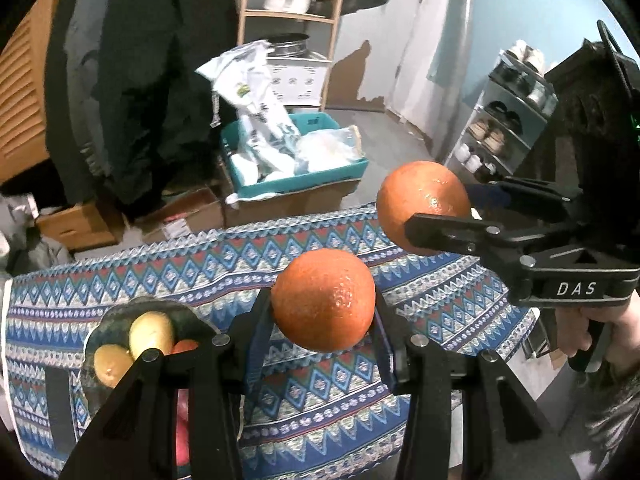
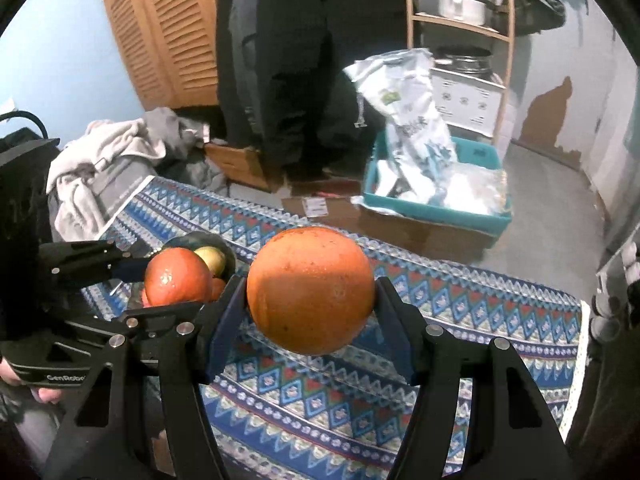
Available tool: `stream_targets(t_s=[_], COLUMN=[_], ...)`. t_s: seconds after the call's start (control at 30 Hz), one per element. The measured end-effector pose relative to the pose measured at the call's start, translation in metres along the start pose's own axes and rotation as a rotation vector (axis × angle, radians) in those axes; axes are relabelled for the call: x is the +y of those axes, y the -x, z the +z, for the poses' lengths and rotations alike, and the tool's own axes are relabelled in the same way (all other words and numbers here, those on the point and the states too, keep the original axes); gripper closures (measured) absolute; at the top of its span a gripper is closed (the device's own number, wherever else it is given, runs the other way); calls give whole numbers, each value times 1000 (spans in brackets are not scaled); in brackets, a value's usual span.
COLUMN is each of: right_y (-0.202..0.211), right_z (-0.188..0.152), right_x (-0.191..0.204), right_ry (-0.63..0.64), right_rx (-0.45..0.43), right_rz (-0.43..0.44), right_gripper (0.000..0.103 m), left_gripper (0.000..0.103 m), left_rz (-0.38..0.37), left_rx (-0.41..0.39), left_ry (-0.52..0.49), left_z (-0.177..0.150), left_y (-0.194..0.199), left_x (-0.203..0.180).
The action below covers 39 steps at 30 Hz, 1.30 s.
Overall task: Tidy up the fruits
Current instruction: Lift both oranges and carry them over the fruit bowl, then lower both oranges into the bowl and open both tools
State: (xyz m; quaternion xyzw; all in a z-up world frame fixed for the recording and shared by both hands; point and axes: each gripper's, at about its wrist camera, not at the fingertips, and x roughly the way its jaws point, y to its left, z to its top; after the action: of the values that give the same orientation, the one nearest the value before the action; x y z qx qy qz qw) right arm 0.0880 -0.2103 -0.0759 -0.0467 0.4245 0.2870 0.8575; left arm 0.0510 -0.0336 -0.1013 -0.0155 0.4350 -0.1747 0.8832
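Note:
My left gripper (image 1: pixel 322 304) is shut on a small orange (image 1: pixel 324 296) and holds it above the patterned tablecloth (image 1: pixel 320 240). To its right my right gripper (image 1: pixel 440 212) is shut on a larger orange (image 1: pixel 420 200), also held in the air. In the right wrist view the larger orange (image 2: pixel 310 292) sits between the right gripper's (image 2: pixel 310 286) blue pads. There the left gripper (image 2: pixel 176 286) with its small orange (image 2: pixel 176 276) is at the left. A dark bowl (image 1: pixel 188 316) on the cloth holds yellow fruits (image 1: pixel 152 332) and something orange. In the right wrist view the bowl (image 2: pixel 188 240) lies behind the small orange.
A teal bin (image 1: pixel 304 184) stuffed with plastic bags sits on cardboard boxes beyond the table's far edge. A shoe rack (image 1: pixel 504 128) stands at the right. Dark coats hang at the back, beside a wooden shelf with a pot (image 2: pixel 460 6). Clothes (image 2: pixel 104 152) are piled at the table's left end.

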Motion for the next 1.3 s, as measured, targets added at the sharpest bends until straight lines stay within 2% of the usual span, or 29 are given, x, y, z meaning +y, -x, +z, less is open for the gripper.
stream_targets(t_s=[0.57,0.87,1.03,1.3], right_y=[-58,-96,-113,-135], right_z=[29,39,40,33], right_x=[58,84,97,116], right_ry=[72,95,103,123], right_rx=[53,92,119,171], right_rz=[88,129,146,164], right_gripper=[39,39,39,39], left_gripper=[57,57,57,56], left_rz=[72,111,153,167], left_rx=[0,71,126,176], left_ry=[152,253,269,309], left_z=[-25,-51,-68,-83], left_y=[17,1,-15,-33], left_x=[77,124,139,160])
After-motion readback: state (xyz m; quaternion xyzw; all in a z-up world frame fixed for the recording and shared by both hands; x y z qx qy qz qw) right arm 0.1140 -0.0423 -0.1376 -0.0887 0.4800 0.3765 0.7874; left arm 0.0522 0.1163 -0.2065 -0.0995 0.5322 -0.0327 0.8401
